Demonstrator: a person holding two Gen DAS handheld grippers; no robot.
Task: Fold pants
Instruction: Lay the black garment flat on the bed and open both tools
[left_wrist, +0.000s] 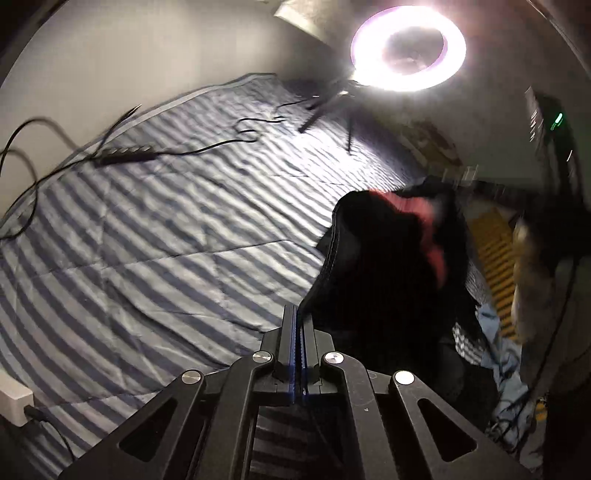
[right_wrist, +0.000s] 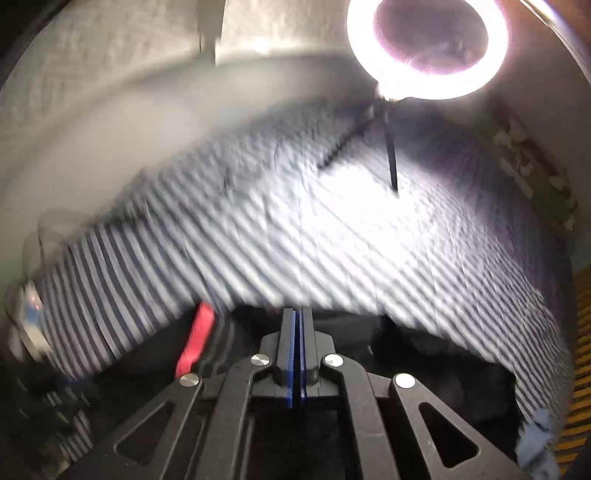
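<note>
Black pants (left_wrist: 384, 266) with a red waistband (left_wrist: 417, 210) hang bunched above the striped bed cover (left_wrist: 147, 240) at the right of the left wrist view. My left gripper (left_wrist: 300, 312) is shut, with the pants' stitched edge pinched at its tips. In the blurred right wrist view my right gripper (right_wrist: 298, 314) is shut too. Black pants cloth (right_wrist: 424, 354) lies right under and around its fingers, and the red band (right_wrist: 195, 339) shows to the left. The pinch itself is hard to see there.
A lit ring light (left_wrist: 408, 46) on a small tripod stands at the far side of the bed. A black cable (left_wrist: 129, 155) crosses the cover at the left. A white plug block (left_wrist: 13, 402) sits at the near left edge. Blue cloth (left_wrist: 509, 369) and a yellow-black striped mat (left_wrist: 495, 258) lie off the right side.
</note>
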